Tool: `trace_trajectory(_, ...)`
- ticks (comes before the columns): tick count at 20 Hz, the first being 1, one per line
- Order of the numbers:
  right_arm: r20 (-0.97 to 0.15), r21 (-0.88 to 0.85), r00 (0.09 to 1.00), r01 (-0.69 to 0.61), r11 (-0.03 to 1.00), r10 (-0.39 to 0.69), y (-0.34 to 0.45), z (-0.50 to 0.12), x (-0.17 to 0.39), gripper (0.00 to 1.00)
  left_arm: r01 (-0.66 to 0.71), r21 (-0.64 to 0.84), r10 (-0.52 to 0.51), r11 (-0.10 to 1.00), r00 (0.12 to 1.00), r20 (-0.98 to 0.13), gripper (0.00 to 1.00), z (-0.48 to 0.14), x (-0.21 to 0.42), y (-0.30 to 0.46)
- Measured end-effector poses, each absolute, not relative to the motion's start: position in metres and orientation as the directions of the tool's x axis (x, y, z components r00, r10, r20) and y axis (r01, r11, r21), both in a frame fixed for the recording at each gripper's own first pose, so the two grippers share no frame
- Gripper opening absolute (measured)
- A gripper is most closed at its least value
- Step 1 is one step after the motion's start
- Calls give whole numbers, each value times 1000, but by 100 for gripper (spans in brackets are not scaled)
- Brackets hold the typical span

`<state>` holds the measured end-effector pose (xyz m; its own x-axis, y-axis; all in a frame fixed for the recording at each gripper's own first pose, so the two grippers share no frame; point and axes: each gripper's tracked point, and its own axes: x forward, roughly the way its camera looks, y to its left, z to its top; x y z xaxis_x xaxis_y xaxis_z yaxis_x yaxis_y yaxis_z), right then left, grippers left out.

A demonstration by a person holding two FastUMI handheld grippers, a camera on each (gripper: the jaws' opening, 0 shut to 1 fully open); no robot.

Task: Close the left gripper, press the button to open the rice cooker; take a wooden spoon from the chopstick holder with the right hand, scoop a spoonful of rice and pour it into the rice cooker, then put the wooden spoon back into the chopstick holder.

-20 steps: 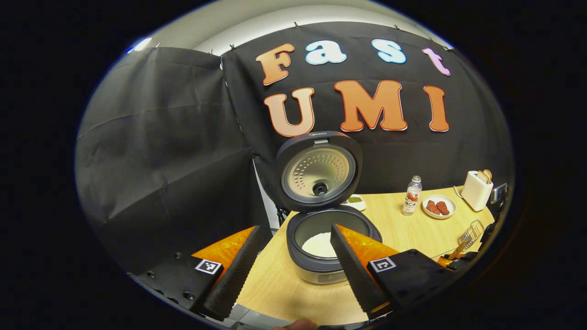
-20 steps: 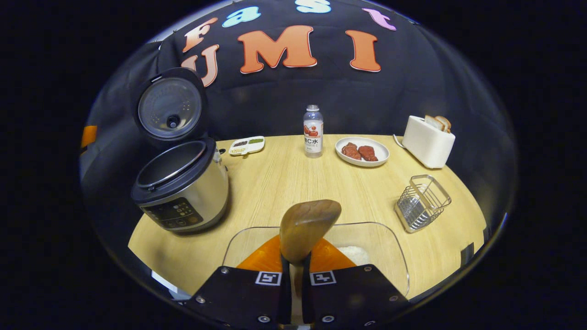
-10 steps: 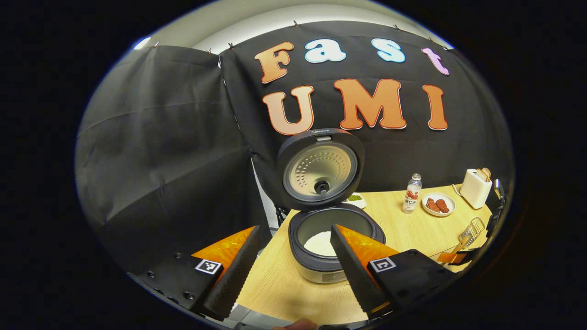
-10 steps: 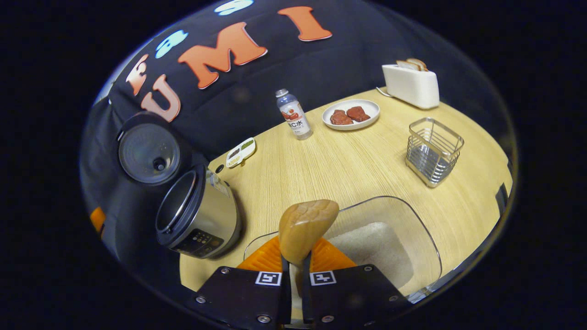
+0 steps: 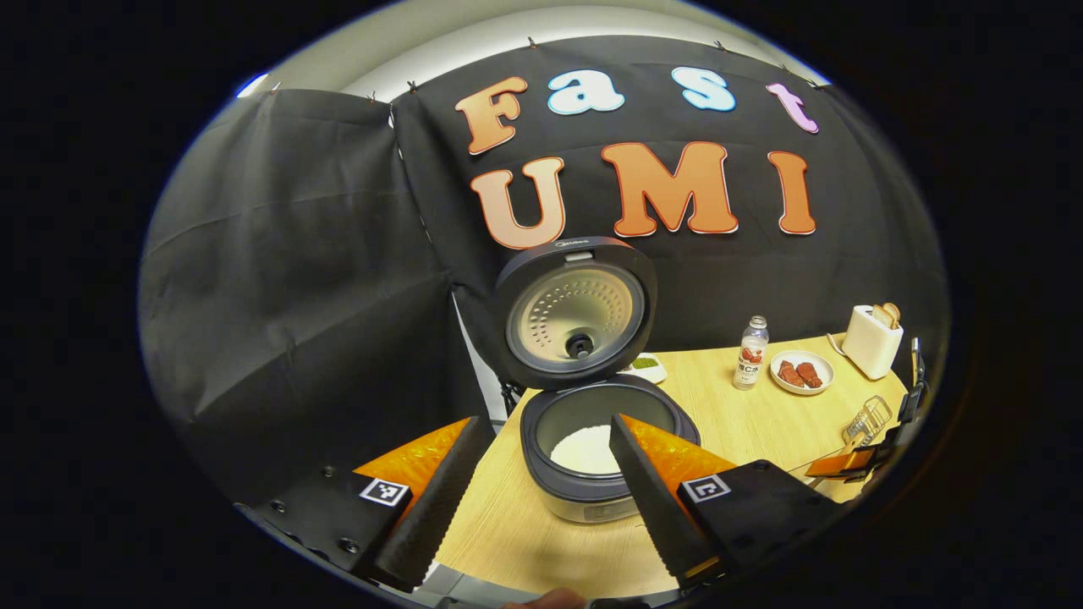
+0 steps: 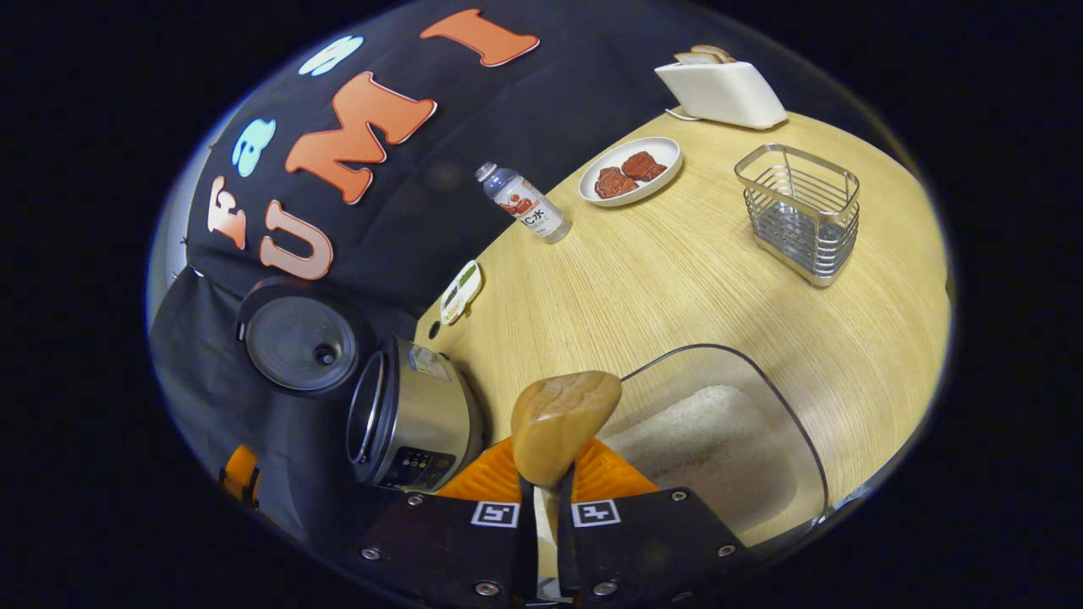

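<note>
- Left gripper view: the left gripper (image 5: 541,499) hangs with its fingers spread wide and nothing between them, just in front of the rice cooker (image 5: 592,461). The cooker stands on the bench (image 5: 744,423) with its lid (image 5: 575,311) upright, and white rice lies in the bottom of the pot.
- Left gripper view: well beyond the cooker, toward the bench's far end, stand a bottle (image 5: 749,353), a plate of meat (image 5: 801,373) and a toaster (image 5: 870,340).
- Right gripper view: the right gripper (image 6: 546,507) has its fingers drawn narrow on the handle of the wooden spoon (image 6: 563,414), bowl forward. The spoon is poised over the near edge of a clear tray of rice (image 6: 719,444), which sits just beside the cooker (image 6: 410,414). No rice is visible in the bowl.
- Right gripper view: the wire chopstick holder (image 6: 799,211) stands well apart from the cooker, across the bench.
- Risks, as I judge them: this view is strongly tilted, so a loaded spoon kept at that roll could shed grains onto the bench before it reaches the pot.
- The handle is pinched at one narrow spot; digging into packed rice could twist the spoon in the grip.
- Pushing sideways could slide the light tray.
</note>
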<state>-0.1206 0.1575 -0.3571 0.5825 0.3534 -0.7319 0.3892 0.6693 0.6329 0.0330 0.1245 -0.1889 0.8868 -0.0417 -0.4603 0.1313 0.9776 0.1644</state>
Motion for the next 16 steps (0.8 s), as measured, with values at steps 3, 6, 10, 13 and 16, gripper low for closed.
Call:
trace_trajectory(3, -696, 695, 596, 421, 583, 400, 148, -359, -122, 8, 154, 176, -58, 972, 889, -454, 100, -182, 33, 113)
trace_trajectory(6, -661, 742, 611, 444, 501, 436, 141, -358, -124, 8, 169, 182, -72, 969, 892, -447, 100, -178, 35, 99)
trace_trajectory(10, -626, 778, 624, 466, 420, 468, 129, -354, -120, 8, 179, 193, -78, 965, 895, -439, 99, -173, 35, 84)
trace_trajectory(13, -578, 816, 656, 459, 352, 486, 113, -338, -111, 8, 183, 183, -90, 966, 900, -426, 100, -168, 36, 69)
trace_trajectory(16, -530, 847, 682, 444, 290, 503, 98, -324, -99, 8, 177, 173, -95, 969, 911, -400, 100, -160, 40, 56)
